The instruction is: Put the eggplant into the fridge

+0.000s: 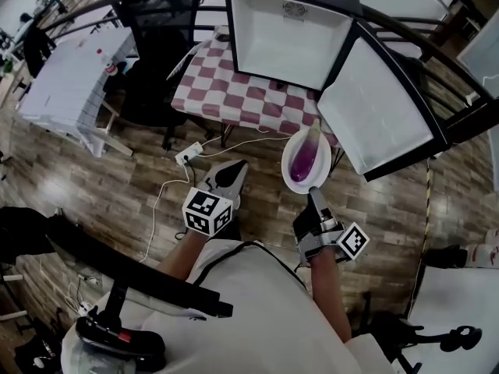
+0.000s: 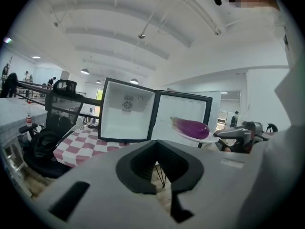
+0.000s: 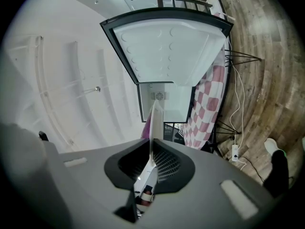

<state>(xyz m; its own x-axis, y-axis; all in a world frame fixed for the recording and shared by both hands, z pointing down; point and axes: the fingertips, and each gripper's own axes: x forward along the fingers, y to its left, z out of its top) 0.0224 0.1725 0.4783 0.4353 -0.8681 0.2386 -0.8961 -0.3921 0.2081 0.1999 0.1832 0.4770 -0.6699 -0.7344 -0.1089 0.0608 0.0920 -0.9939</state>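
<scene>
place: open-plan lab or office hall | evidence: office chair (image 1: 156, 14), white work tables (image 1: 66, 84), power strip (image 1: 189, 155) on wood floor (image 1: 101, 185)

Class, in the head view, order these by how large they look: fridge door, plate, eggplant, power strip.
1. fridge door
2. plate
3. eggplant
4. power strip
The strip lies farther away on the floor, so its last place is unsure.
</scene>
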